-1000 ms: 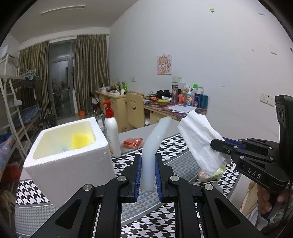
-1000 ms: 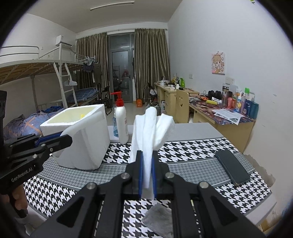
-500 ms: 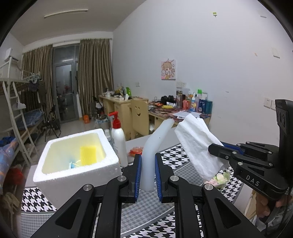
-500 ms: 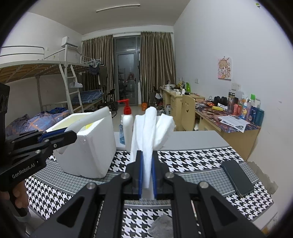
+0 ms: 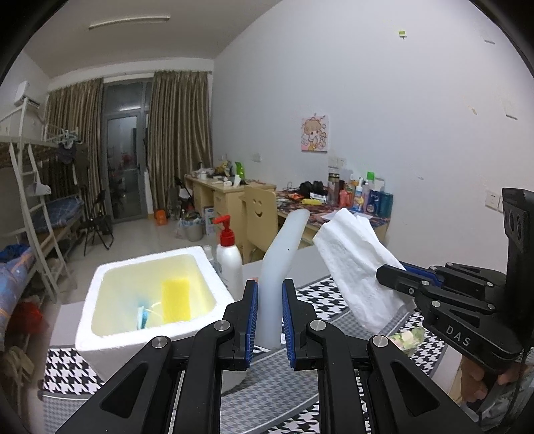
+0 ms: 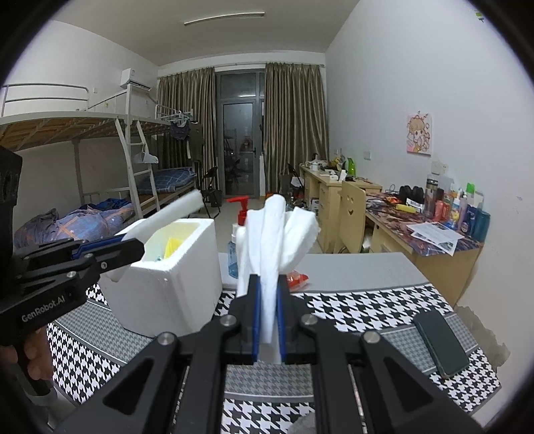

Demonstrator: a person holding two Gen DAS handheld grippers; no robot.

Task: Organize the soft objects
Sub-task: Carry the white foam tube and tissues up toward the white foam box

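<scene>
Dorm room, basically. White walls (image 6: 417, 66), a strip light (image 6: 224, 18) on the ceiling and brown curtains (image 6: 293, 127) either side of a dark glass balcony door (image 6: 241, 147). Metal bunk bed (image 6: 83, 133) on the left with a white ladder (image 6: 142, 173) and blue plaid bedding. Wooden desks (image 6: 333, 187) run along the right wall, pretty cluttered, with a smiley-face chair (image 6: 352, 203) tucked in. Anime poster (image 6: 419, 134) above, and what looks like an air conditioner (image 6: 135, 77) up high.

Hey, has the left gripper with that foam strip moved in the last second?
Yes. In the right wrist view, the left gripper has risen and carried the foam strip over the foam box, level with its rim.
</scene>
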